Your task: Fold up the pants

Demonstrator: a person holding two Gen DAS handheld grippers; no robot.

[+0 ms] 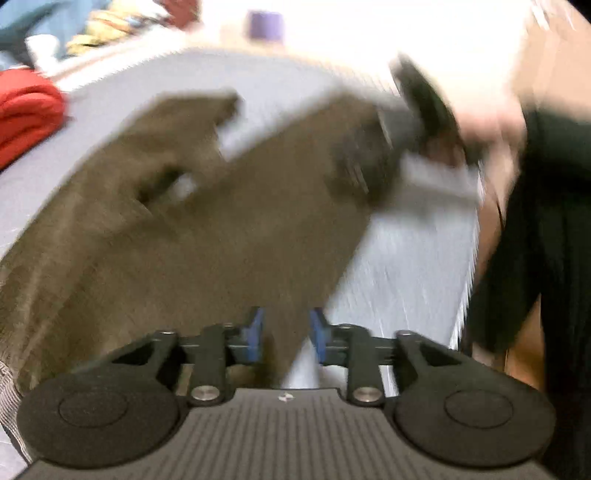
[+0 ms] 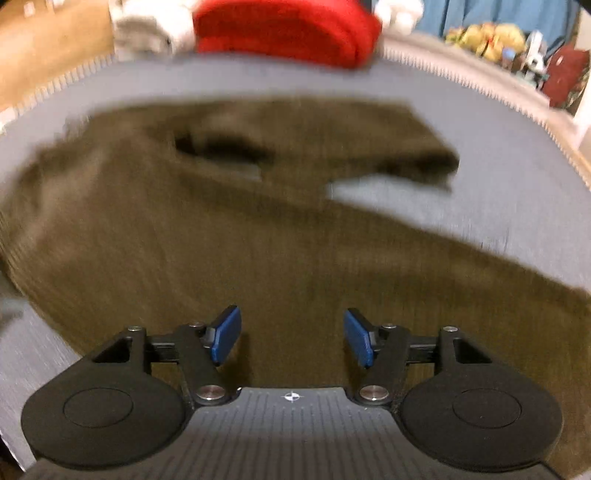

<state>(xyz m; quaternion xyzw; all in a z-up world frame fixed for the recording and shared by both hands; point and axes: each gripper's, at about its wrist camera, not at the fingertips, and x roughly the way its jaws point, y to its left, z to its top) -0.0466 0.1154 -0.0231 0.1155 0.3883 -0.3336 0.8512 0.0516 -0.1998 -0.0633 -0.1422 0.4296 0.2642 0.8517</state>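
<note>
Now both tools tilted down, open over pants (image 2: 258, 240) w/ nothing gripped

My pants (image 2: 221, 240) lie spread flat on the bed cover (image 2: 517, 177), right below both my grippers. Beyond them, at the far edge in my right view, sits a folded garment (image 2: 284, 33); clutter (image 2: 487, 37) lies further back right.

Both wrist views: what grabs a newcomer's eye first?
The olive-brown pants sprawl across the grey bed cover, filling both views. A bright red folded cloth sits at the far edge. The right gripper hangs open over the fabric; the left gripper is open too.
</note>
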